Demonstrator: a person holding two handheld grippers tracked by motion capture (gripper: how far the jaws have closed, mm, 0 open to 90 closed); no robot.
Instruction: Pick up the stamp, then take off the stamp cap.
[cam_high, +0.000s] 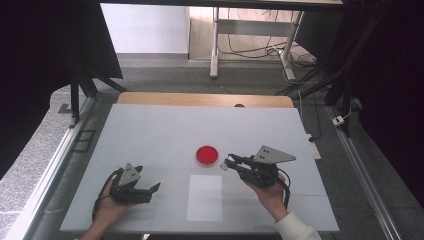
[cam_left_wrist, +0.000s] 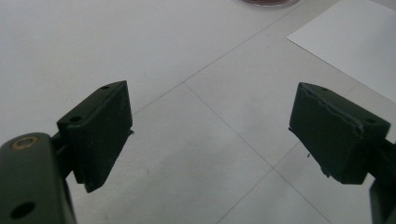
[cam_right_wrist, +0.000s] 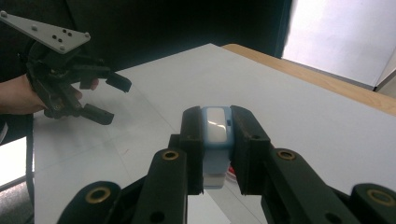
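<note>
- the right gripper (cam_right_wrist: 217, 140) is clamped tight on a small pale blue block with a white face (cam_right_wrist: 216, 133), which stands upright between the two black jaws, its long axis running along them toward the tips; what the block is exactly cannot be told.
- in the high view the right gripper (cam_high: 226, 163) points leftward across the table, its tip just beside the red round dish (cam_high: 207, 155), which lies a little ahead of the jaws and slightly to the far side; tip and dish look apart, not touching.
- by that reading, the coming move turns on this short gap: the held block is nearest the red dish, and the right hand (cam_high: 270, 192) is far the nearer of the two to it.
- the white sheet of paper (cam_high: 205, 197) lies on the near side of the right gripper's tip, below the dish, flat and bare; it is the other likely place for the block.
- the left gripper (cam_high: 148, 189) rests well apart on the other side of the paper, jaws spread wide and holding nothing; its own view shows bare tabletop between the jaws, a corner of the paper (cam_left_wrist: 348, 44) ahead to the right.
- the left hand (cam_high: 107, 207) is seen from the right gripper's camera as idle, well off to the side.
- nothing stands between the held block and the dish or the paper on the grey-white table (cam_high: 150, 130).
</note>
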